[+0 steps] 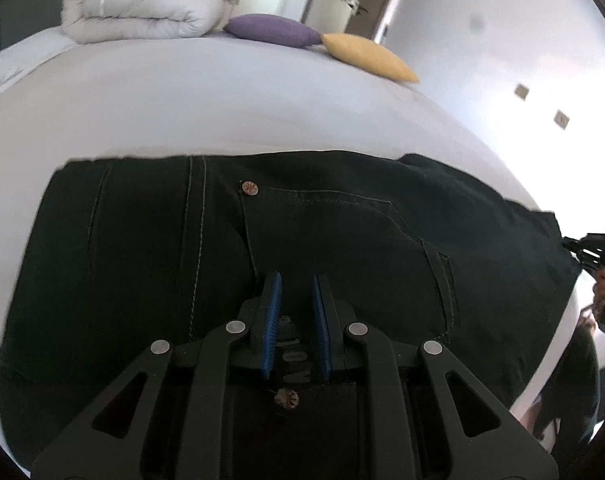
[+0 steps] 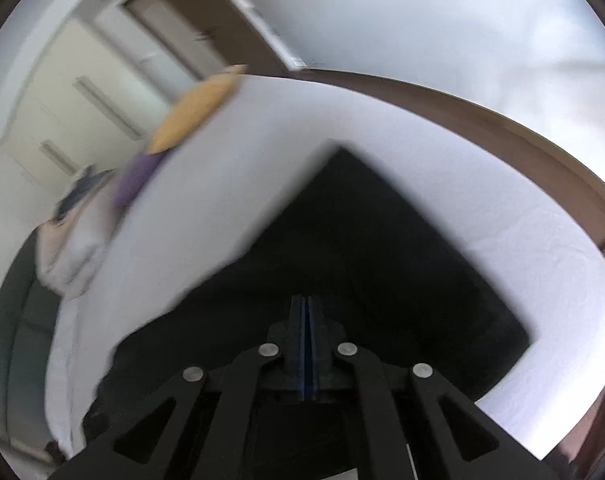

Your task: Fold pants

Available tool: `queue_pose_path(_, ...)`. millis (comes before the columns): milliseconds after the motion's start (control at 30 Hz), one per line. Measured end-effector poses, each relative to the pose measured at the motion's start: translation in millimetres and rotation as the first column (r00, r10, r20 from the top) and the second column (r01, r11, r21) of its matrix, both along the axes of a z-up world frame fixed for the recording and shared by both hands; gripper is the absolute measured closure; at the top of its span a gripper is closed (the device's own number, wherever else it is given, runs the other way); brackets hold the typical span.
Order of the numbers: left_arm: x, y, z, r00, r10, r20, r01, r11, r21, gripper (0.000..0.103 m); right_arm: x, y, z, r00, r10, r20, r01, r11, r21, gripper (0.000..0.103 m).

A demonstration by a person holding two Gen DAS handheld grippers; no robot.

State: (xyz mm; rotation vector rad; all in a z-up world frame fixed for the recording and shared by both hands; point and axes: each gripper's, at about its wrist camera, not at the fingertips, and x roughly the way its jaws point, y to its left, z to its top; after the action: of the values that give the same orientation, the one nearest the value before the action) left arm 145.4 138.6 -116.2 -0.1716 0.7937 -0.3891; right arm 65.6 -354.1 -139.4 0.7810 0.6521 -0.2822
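Black pants (image 1: 342, 240) lie flat on a white bed (image 1: 222, 112), folded lengthwise, with a pocket and copper rivet facing up. My left gripper (image 1: 296, 280) is over the waist area, its blue pads a small gap apart with black cloth between them near the waist button. My right gripper (image 2: 306, 304) has its pads pressed together over the pants (image 2: 362, 248); whether cloth is pinched there is unclear. The right gripper also shows at the far right edge of the left wrist view (image 1: 598, 248), at the pants' end.
A rolled duvet (image 1: 142, 8), a purple cushion (image 1: 274, 30) and a yellow cushion (image 1: 370, 56) lie at the far side of the bed. The bed edge and a dark wooden frame (image 2: 502, 120) run on the right. Wardrobe doors (image 2: 82, 100) stand beyond.
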Motion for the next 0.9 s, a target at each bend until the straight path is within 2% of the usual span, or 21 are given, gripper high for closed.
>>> queue_pose_path(67, 1, -1, -2, 1.000, 0.009, 0.001, -0.009, 1.000, -0.004, 0.087, 24, 44, 19, 0.990, 0.142, 0.021, -0.142, 0.990, -0.014, 0.099)
queue_pose_path(133, 0, -2, -3, 1.000, 0.008, 0.010, -0.008, 1.000, 0.015, 0.087, 57, 91, 30, 0.955, 0.295, 0.025, -0.295, 0.955, -0.029, 0.099)
queue_pose_path(200, -7, 5, -5, 1.000, 0.006, 0.018, -0.007, 1.000, 0.023, 0.087, 98, 144, 30, 0.890, 0.456, 0.019, -0.456, 0.890, -0.003, 0.097)
queue_pose_path(300, -4, 5, -11, 1.000, 0.007, 0.017, -0.007, 1.000, -0.007, 0.087, 151, 213, 19, 0.801, 0.597, -0.034, -0.598, 0.802, -0.001, 0.097)
queue_pose_path(467, -12, 16, -12, 1.000, 0.003, 0.017, -0.002, 0.999, -0.039, 0.087, 210, 294, -18, 0.670, 0.738, -0.084, -0.727, 0.675, 0.131, 0.093)
queue_pose_path(533, -12, 19, -13, 1.000, 0.002, 0.014, -0.001, 0.999, -0.052, 0.087, 224, 317, -32, 0.642, 0.757, -0.124, -0.742, 0.654, 0.148, 0.093)
queue_pose_path(600, -10, 22, -15, 1.000, 0.001, 0.010, 0.000, 0.998, -0.065, 0.087, 232, 321, -42, 0.655, 0.748, -0.109, -0.729, 0.663, 0.173, 0.103)
queue_pose_path(700, -8, 27, -16, 1.000, -0.002, 0.005, 0.002, 0.997, -0.081, 0.087, 245, 304, -53, 0.710, 0.702, -0.060, -0.671, 0.700, 0.245, 0.103)
queue_pose_path(733, -8, 28, -16, 1.000, -0.002, 0.004, 0.002, 0.997, -0.082, 0.087, 248, 295, -54, 0.731, 0.681, -0.054, -0.653, 0.720, 0.234, 0.103)
queue_pose_path(833, -7, 31, -18, 1.000, -0.003, 0.002, 0.003, 0.996, -0.090, 0.087, 253, 271, -58, 0.764, 0.646, -0.010, -0.619, 0.736, 0.273, 0.103)
queue_pose_path(900, -7, 32, -18, 1.000, -0.003, 0.004, 0.003, 0.996, -0.089, 0.087, 251, 255, -52, 0.802, 0.597, 0.021, -0.582, 0.772, 0.255, 0.103)
